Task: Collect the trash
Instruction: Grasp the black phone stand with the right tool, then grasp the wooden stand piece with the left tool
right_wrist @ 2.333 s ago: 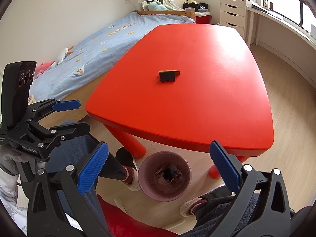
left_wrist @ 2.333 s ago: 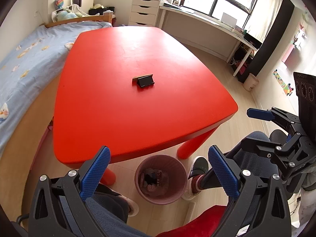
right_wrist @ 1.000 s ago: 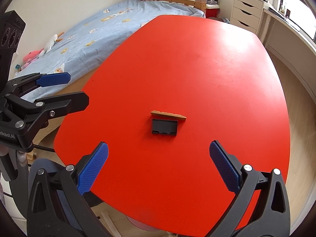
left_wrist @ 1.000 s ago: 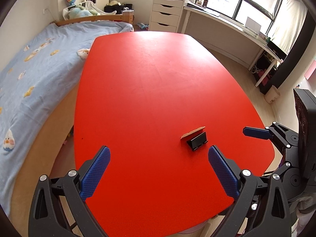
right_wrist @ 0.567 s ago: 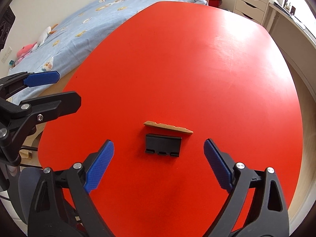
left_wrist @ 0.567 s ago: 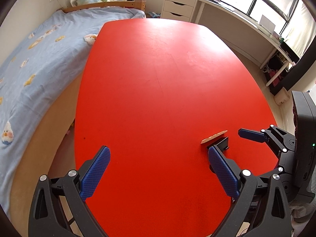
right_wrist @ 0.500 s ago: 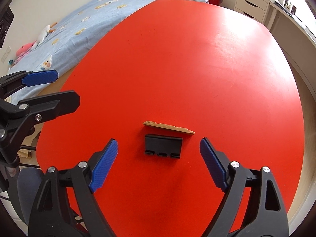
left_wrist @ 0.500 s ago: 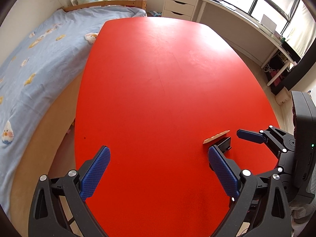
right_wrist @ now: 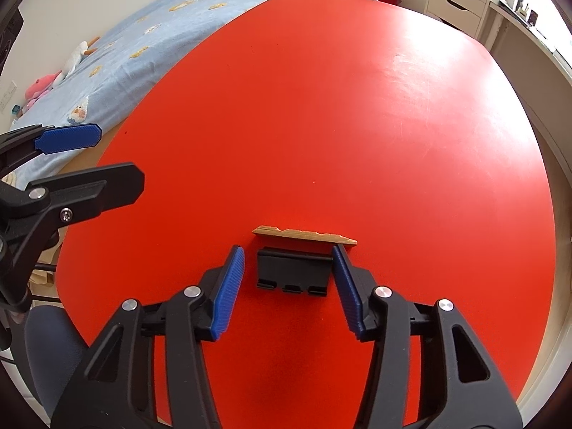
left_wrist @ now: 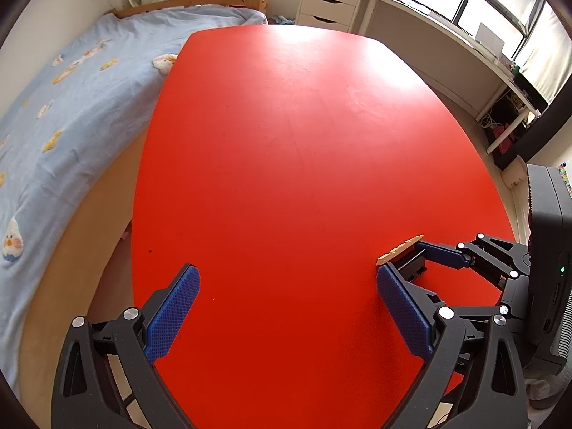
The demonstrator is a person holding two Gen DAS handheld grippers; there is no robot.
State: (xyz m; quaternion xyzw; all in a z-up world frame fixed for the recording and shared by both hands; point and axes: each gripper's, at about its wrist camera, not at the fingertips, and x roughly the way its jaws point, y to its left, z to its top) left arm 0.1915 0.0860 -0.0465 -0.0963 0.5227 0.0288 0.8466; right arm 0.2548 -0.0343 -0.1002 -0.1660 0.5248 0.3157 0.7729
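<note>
My right gripper (right_wrist: 289, 284) is tipped down over the red table (right_wrist: 321, 125), and its jaws are closing around a small black plastic piece (right_wrist: 293, 271) that lies flat near the table's near edge. The piece sits between my blue pads (right_wrist: 228, 293); the right-hand pad is at its edge or just touching, while a strip of red shows between the piece and the left-hand pad, so nothing is clamped yet. Just beyond the black piece, touching or almost touching its far edge, lies a thin tan cardboard strip (right_wrist: 304, 235).

My left gripper (left_wrist: 287, 316) hangs over the same table edge, to the left of the black piece, fingers spread wide with only bare red tabletop between them. A blue-covered bed (left_wrist: 71, 107) runs along the table's left side.
</note>
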